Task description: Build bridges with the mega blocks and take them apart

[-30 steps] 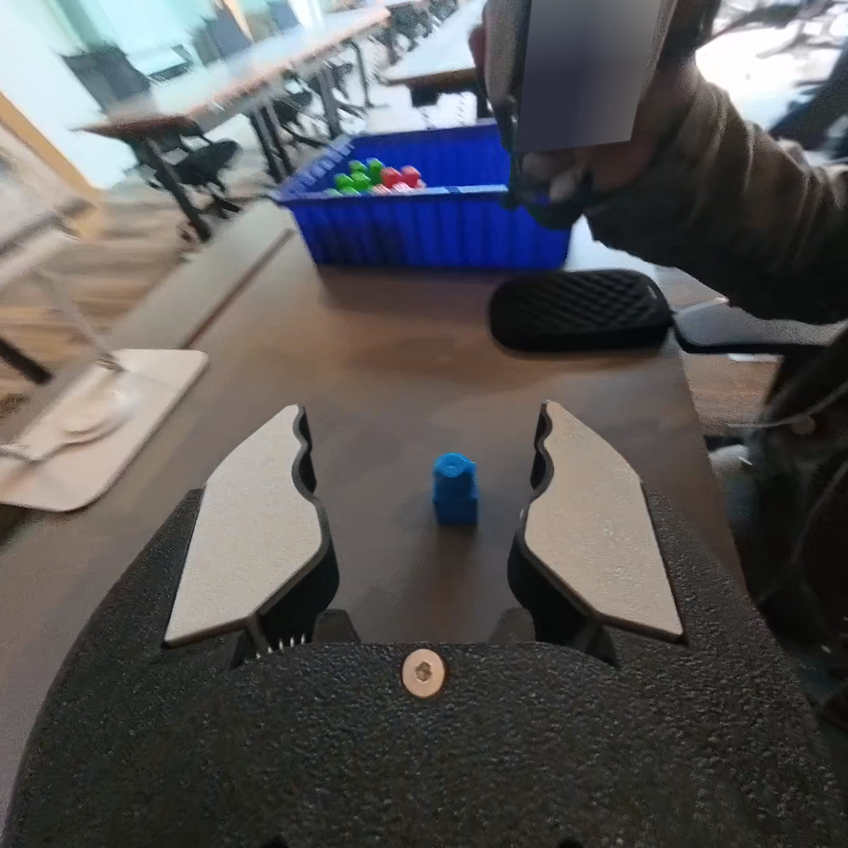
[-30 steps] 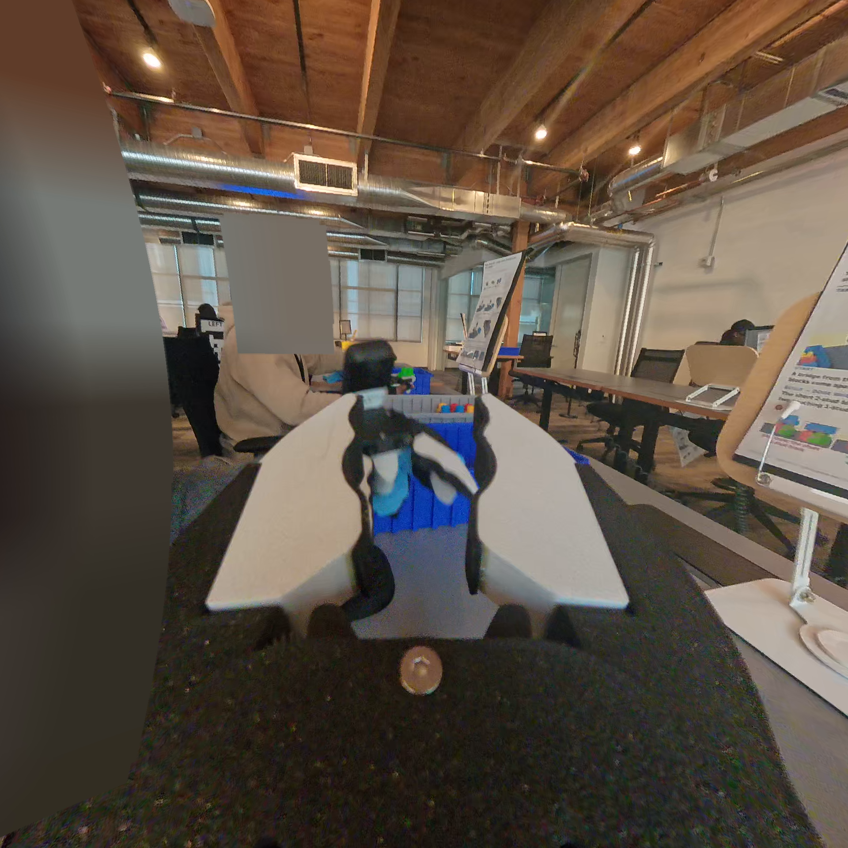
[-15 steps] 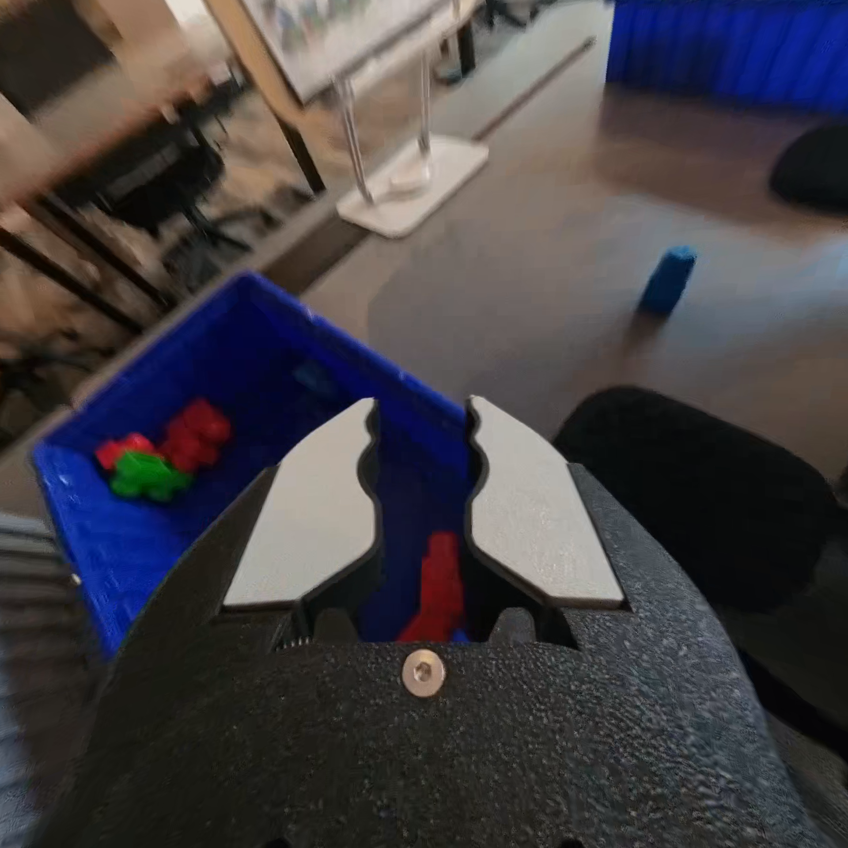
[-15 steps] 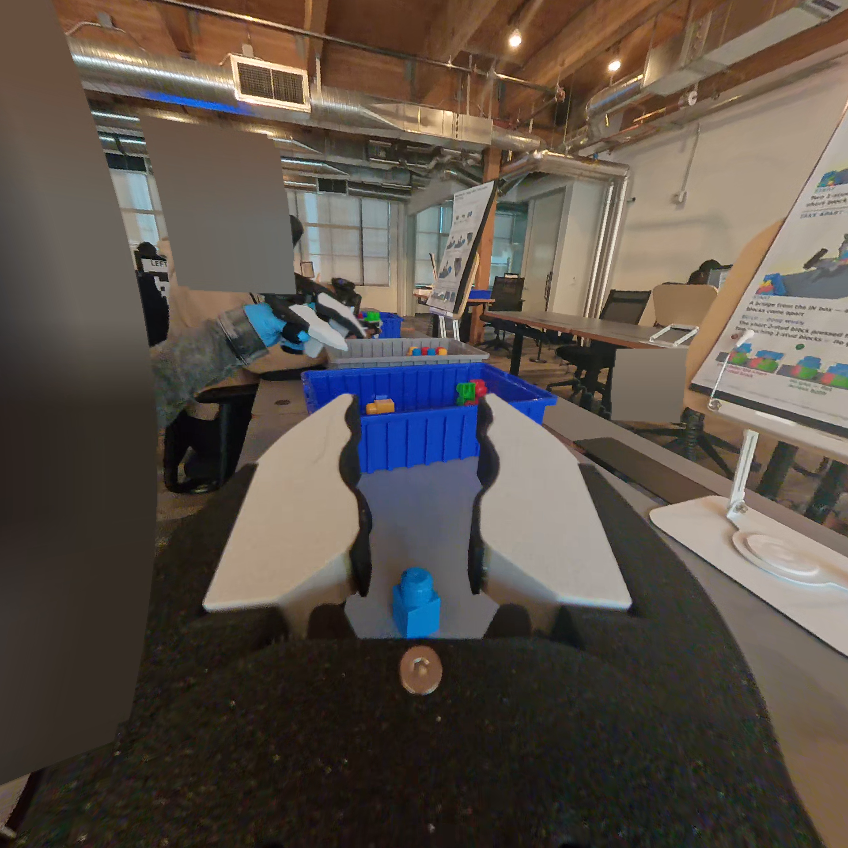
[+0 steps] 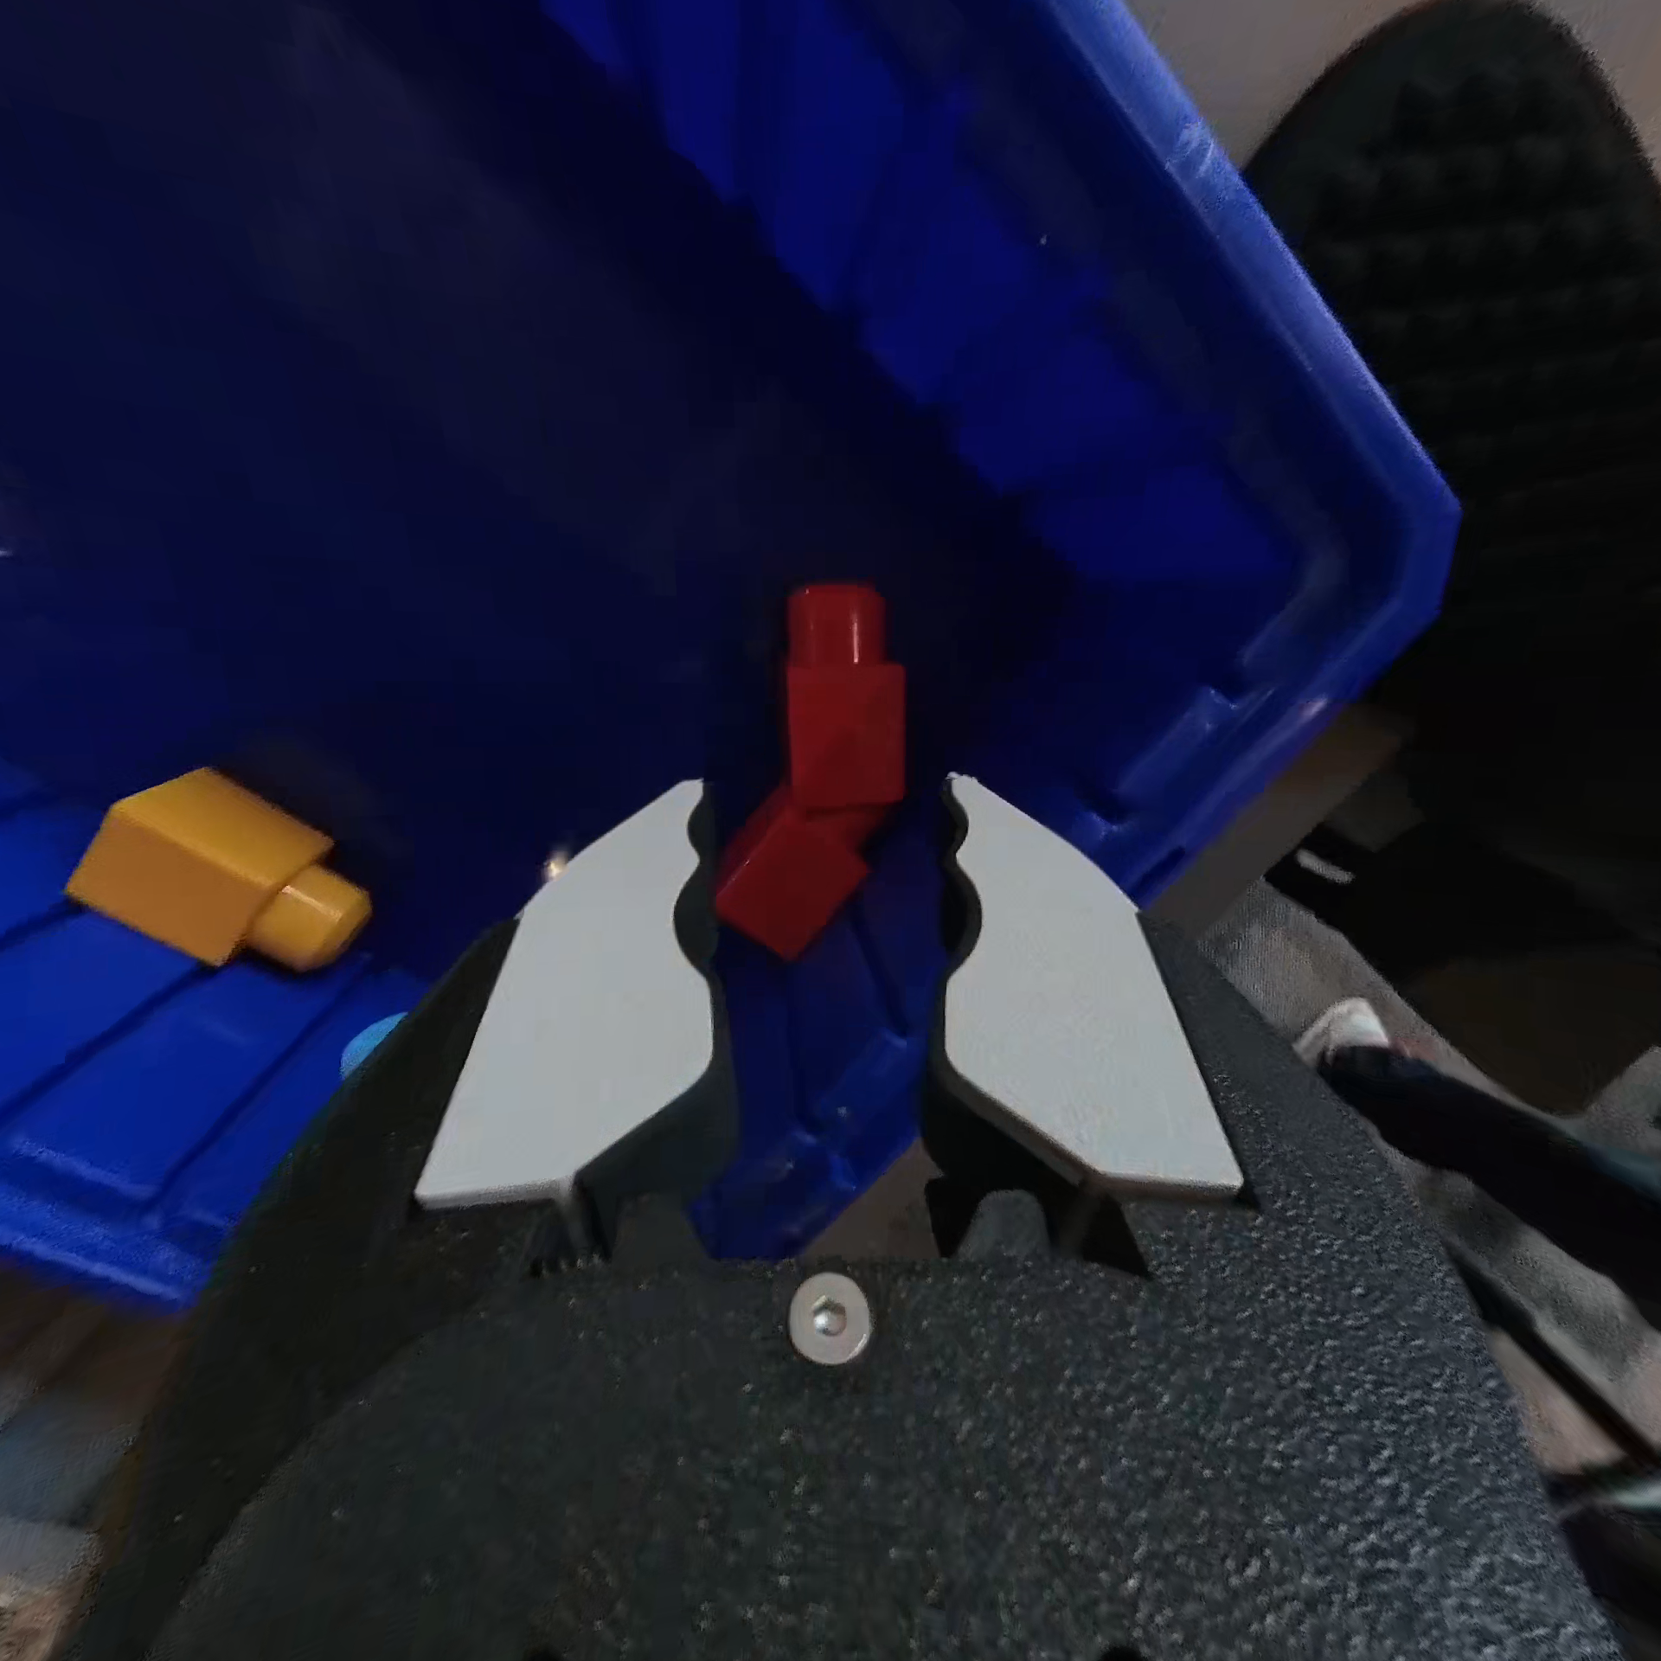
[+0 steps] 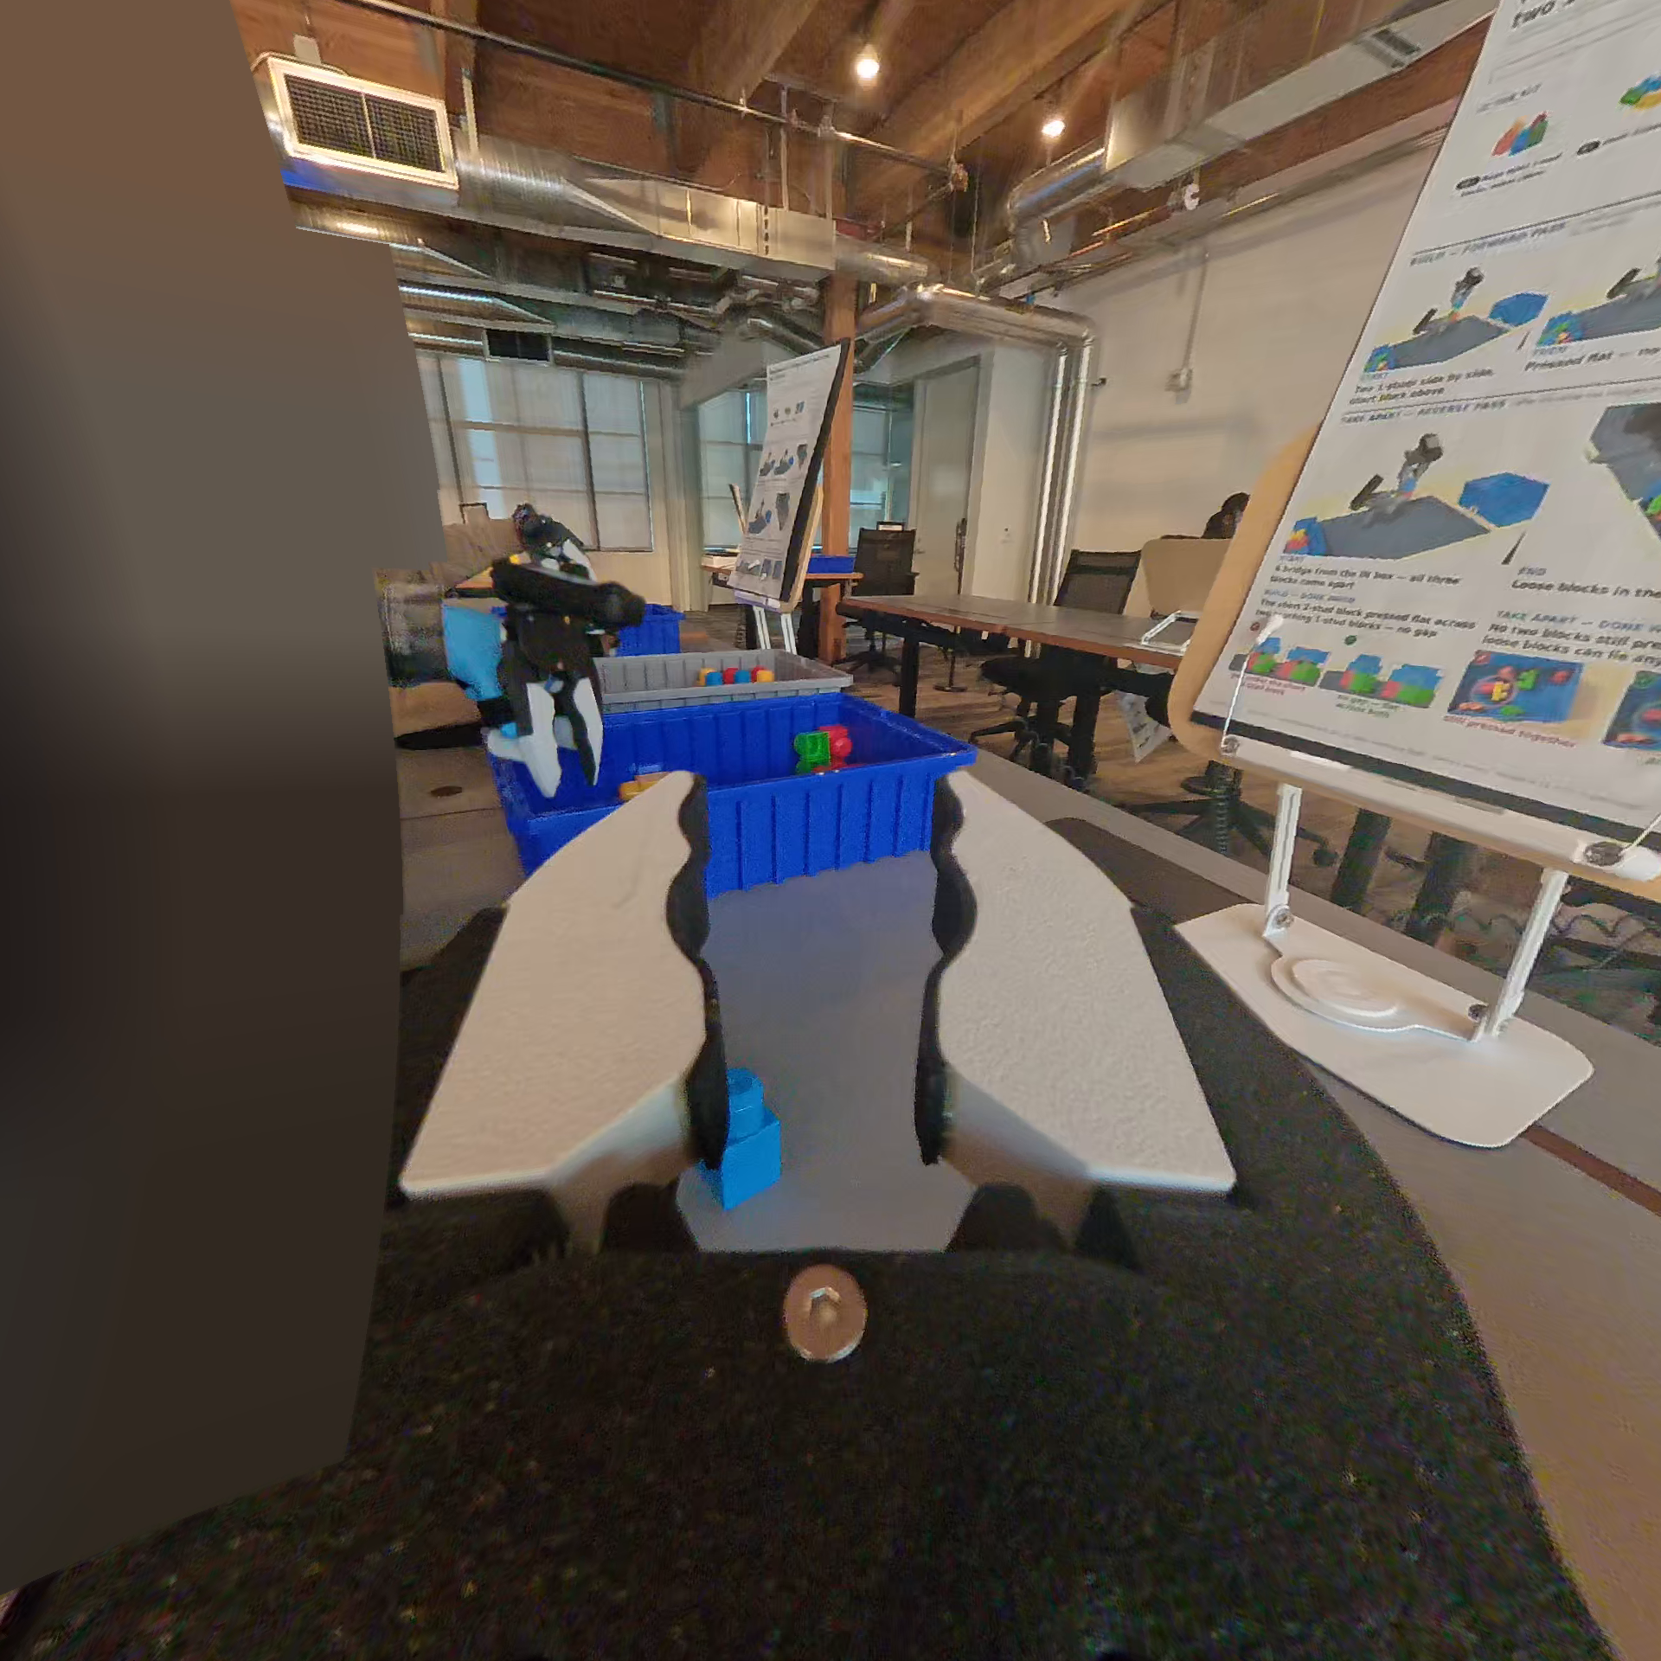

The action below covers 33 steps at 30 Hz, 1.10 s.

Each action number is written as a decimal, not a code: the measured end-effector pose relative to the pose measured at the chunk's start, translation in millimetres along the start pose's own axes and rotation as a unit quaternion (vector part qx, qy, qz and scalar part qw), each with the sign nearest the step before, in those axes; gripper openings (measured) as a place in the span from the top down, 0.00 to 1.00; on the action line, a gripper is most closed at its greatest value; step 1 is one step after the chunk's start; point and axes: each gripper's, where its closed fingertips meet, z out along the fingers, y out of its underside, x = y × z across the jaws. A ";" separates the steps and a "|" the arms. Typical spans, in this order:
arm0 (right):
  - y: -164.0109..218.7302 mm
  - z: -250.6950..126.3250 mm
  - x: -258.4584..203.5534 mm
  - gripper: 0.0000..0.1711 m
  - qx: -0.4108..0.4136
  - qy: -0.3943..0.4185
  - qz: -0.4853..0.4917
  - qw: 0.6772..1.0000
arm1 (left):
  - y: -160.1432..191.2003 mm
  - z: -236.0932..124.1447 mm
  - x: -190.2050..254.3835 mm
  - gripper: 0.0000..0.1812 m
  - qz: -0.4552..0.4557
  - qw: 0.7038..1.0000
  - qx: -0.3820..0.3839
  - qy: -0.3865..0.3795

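The left gripper (image 5: 825,813) is hanging released over two red plastic single-stud blocks (image 5: 822,780) inside the blue ribbed plastic bin (image 5: 1330,575); the right gripper (image 6: 813,791) is gaping too, a blue plastic single-stud block (image 6: 748,1143) standing between its fingers.

Left gripper (image 5: 825,804) points steeply down, right gripper (image 6: 813,795) level, both jaws parted.

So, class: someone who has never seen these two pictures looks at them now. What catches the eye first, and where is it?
In the left wrist view, two red blocks joined at an angle lie inside the blue bin, just ahead of the open left gripper, with a yellow block to the left. In the right wrist view, a small blue block stands on the table between the fingers of the open right gripper.
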 end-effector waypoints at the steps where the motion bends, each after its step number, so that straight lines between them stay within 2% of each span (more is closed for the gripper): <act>1: -0.9 -0.2 1.3 0.73 0.001 0.002 -0.002 1.000 | 0.3 6.1 1.5 0.74 0.009 1.000 -0.019 0.008; 4: -3.3 -0.5 5.1 0.73 0.006 0.005 -0.001 1.000 | 1.2 22.3 5.5 0.71 0.036 0.997 -0.062 0.031; 6: -4.3 -0.4 6.6 0.73 0.010 0.004 0.002 1.000 | -2.6 26.9 9.0 0.70 0.025 0.996 -0.071 0.051; 15: -8.1 -0.3 13.3 0.74 0.020 0.002 -0.003 1.000 | 10.5 33.5 8.5 0.64 -0.018 0.978 -0.197 0.070; 23: -16.8 -6.0 17.7 0.75 0.037 0.003 -0.009 0.999 | 15.2 45.6 2.6 0.65 -0.044 0.957 -0.279 0.071; 27: -20.7 -8.9 20.5 0.75 0.042 0.003 -0.014 0.999 | 16.8 58.6 4.5 0.68 -0.048 0.951 -0.296 0.072; 30: -23.0 -11.4 22.9 0.75 0.046 0.006 -0.016 0.999 | 19.3 63.6 6.5 0.76 -0.053 0.953 -0.286 0.083; 33: -20.8 -11.1 22.8 0.75 0.044 0.004 -0.012 0.999 | 15.8 61.2 2.3 0.78 -0.037 0.966 -0.248 0.065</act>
